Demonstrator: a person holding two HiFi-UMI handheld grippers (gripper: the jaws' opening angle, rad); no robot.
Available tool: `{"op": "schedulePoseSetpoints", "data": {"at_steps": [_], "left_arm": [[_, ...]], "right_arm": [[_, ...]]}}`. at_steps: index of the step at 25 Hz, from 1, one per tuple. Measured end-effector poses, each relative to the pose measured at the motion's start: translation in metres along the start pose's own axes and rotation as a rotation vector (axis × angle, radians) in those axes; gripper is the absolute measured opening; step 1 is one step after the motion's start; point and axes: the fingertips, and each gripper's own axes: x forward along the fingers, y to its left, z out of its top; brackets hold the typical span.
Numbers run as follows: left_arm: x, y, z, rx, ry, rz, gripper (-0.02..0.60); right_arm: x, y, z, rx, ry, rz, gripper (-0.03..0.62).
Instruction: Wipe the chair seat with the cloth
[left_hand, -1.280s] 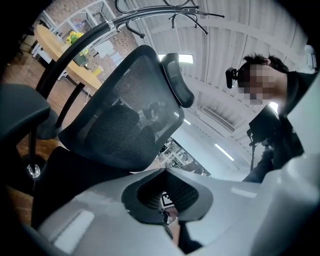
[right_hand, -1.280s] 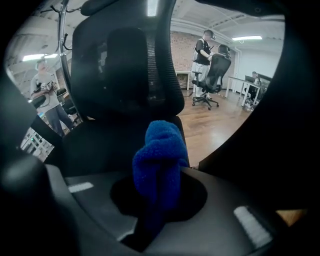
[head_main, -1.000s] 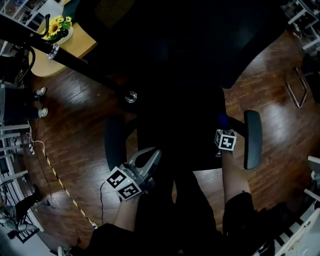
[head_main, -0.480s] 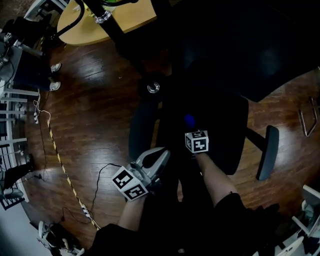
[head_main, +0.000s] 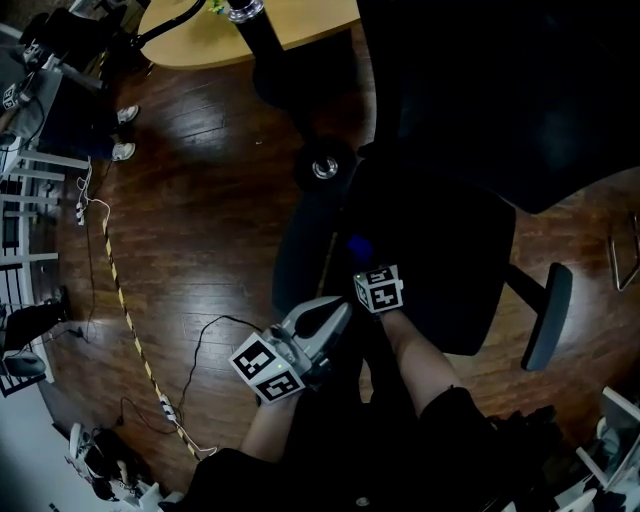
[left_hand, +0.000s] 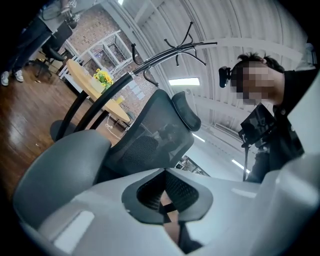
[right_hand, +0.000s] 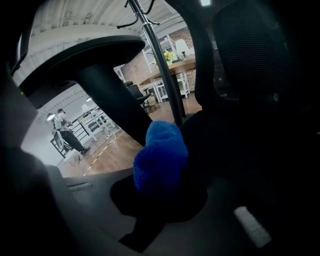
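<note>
1. Chair: black, on a dark wood floor. Seat at the middle of the head view, backrest above it, one armrest on its left side and another on its right.

2. Cloth: blue, fluffy, bunched. It sits at the seat's left edge, just beside the left armrest. Whether it touches the seat cannot be told.

3. Right gripper: jaws clamped on the cloth, which bulges out past their tips. The gripper reaches over the seat's front left part, with its marker cube facing up.

4. Left gripper: jaws together, nothing between them. It is held near the seat's front left corner, just beside the right gripper and clear of the cloth, and it points up toward the backrest.

5. Counter: round, light wood, beyond the chair, carrying yellow flowers.

6. Coat stand: black, with a curved pole and hooked top, standing between chair and counter.

7. Tape: yellow and black, running along the floor left of the chair.
</note>
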Motion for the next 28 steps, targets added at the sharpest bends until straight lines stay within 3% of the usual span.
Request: {"op": "schedulePoseSetpoints", "data": {"at_steps": [7, 14, 18, 23, 28], "left_arm": [[0.021, -0.015, -0.011, 0.017, 0.054, -0.058, 0.002], [0.065, -0.048, -0.033, 0.033, 0.164, -0.174, 0.002], [0.086, -0.057, -0.041, 0.038, 0.206, -0.216, 0.002], [0.104, -0.069, -0.046, 0.049, 0.236, -0.247, 0.002], [0.109, -0.071, -0.049, 0.052, 0.248, -0.247, 0.002]], "right_arm": [[-0.045, -0.070, -0.042, 0.085, 0.023, -0.157, 0.035], [-0.146, -0.188, -0.096, 0.237, 0.028, -0.411, 0.035], [-0.200, -0.235, -0.122, 0.280, 0.056, -0.513, 0.035], [-0.255, -0.270, -0.140, 0.347, 0.029, -0.614, 0.035], [-0.266, -0.275, -0.141, 0.362, -0.011, -0.662, 0.035]]}}
